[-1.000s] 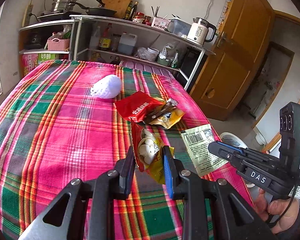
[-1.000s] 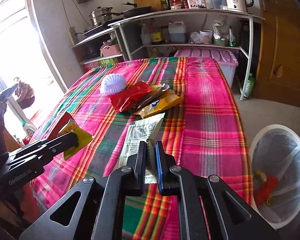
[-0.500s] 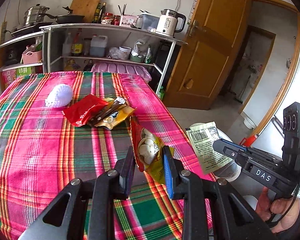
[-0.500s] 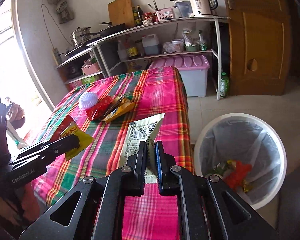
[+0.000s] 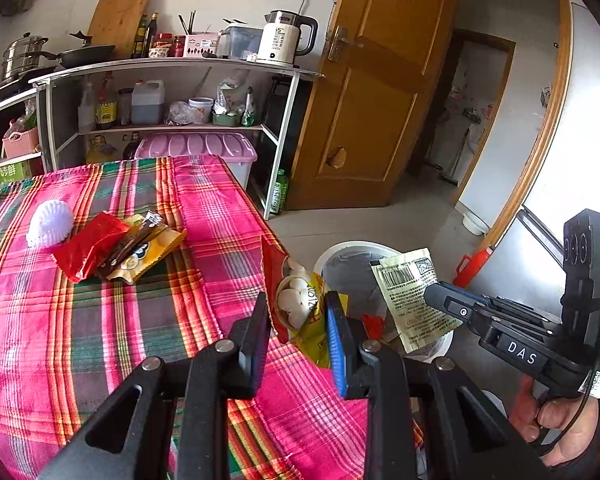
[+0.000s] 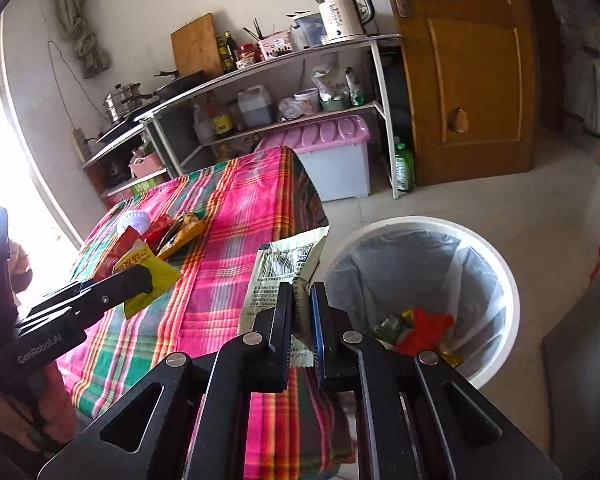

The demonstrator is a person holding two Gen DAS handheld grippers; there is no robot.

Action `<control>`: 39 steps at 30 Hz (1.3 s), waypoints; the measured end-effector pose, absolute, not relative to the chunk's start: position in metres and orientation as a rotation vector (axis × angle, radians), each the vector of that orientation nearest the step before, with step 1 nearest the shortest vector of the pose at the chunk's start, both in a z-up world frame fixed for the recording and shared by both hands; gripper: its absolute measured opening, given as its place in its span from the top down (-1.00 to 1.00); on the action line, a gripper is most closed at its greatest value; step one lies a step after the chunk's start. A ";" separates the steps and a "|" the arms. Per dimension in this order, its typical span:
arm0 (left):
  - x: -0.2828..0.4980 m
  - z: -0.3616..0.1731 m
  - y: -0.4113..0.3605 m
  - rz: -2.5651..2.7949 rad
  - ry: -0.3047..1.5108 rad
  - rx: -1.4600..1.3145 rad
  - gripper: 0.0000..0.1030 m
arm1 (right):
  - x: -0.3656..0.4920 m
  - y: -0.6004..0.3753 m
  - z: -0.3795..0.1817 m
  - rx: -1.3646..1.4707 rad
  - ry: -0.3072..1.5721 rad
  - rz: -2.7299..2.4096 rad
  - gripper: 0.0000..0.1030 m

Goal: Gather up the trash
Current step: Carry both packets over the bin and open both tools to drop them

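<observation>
Pale green printed sachet with a barcode [image 6: 288, 276] is pinched at its lower end by the right gripper [image 6: 300, 320], jaws nearly closed on it; it is held off the table, beside the near corner, just short of the rim of the white round bin with a grey liner [image 6: 496, 264]. Red-and-yellow snack wrapper printed with white round pieces [image 5: 300, 304] is held between the fingers of the left gripper [image 5: 298, 330], jaws set wider with the crumpled bag filling the gap; it hangs over the right edge of the table covered in pink-green plaid cloth [image 5: 100, 340], with the bin behind it. Red and yellow trash is already seen in the bin. Judged step: carry to bin and drop. Sachet to be brought over the liner's centre before release, not the rim, since light film is likely to drift or catch on the edge. Wrapper to be released second, so the grippers are not crossed. Left behind mid-table: a pile of red, brown and yellow wrappers [image 5: 116, 246] touching each other, with a white foam net sleeve [image 5: 50, 224] just beside it towards the left edge.
</observation>
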State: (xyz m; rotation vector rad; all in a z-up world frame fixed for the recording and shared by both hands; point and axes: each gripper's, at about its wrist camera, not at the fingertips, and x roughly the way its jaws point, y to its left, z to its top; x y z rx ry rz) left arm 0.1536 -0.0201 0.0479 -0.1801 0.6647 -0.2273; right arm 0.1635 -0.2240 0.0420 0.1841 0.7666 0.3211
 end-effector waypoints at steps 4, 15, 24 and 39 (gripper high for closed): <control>0.163 0.044 -0.036 -0.255 0.673 -0.167 0.47 | 0.167 -0.242 0.036 0.203 0.774 0.286 0.82; 0.196 0.026 -0.080 -0.327 0.727 -0.133 0.47 | 0.175 -0.280 0.014 0.250 0.810 0.216 0.82; 0.216 0.006 -0.109 -0.356 0.789 -0.112 0.46 | 0.185 -0.302 -0.008 0.280 0.853 0.184 0.82; 0.232 -0.013 -0.123 -0.368 0.847 -0.115 0.28 | 0.195 -0.313 -0.029 0.291 0.920 0.155 0.76</control>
